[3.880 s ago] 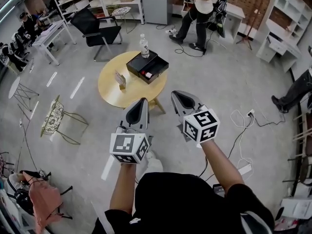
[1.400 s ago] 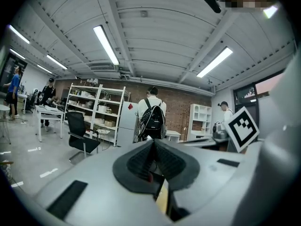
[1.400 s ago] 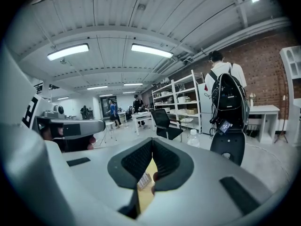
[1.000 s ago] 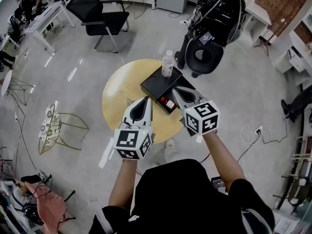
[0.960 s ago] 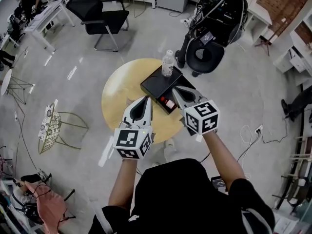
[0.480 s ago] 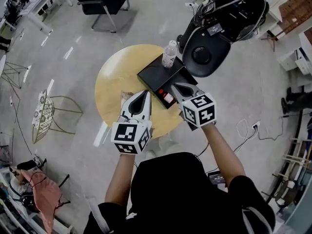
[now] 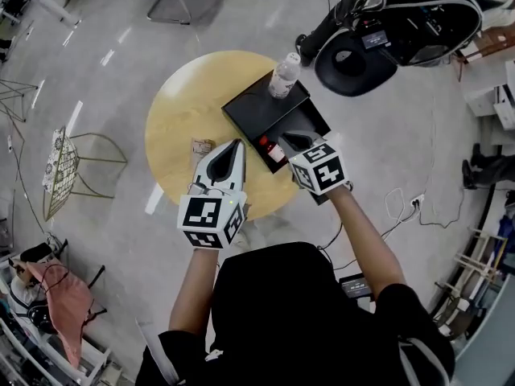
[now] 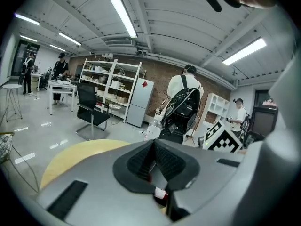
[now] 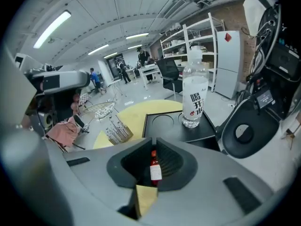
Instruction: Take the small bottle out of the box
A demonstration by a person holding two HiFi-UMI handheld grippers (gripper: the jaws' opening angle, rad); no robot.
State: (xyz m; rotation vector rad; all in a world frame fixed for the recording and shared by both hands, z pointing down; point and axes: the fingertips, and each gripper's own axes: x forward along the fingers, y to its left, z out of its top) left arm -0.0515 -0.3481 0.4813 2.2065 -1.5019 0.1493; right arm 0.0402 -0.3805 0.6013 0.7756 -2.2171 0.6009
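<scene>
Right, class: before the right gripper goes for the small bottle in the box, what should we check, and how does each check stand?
1. Small bottle lies in the box: ok.
2. Right gripper lined up with it: ok.
3. Its fingers apart for a grasp: not ok, shut.
4. Water bottle stands apart from the approach: ok.
5. Small bottle free to lift out: cannot tell.

Grey floor (image 7: 402, 135), rnd wood table (image 7: 179, 111)
</scene>
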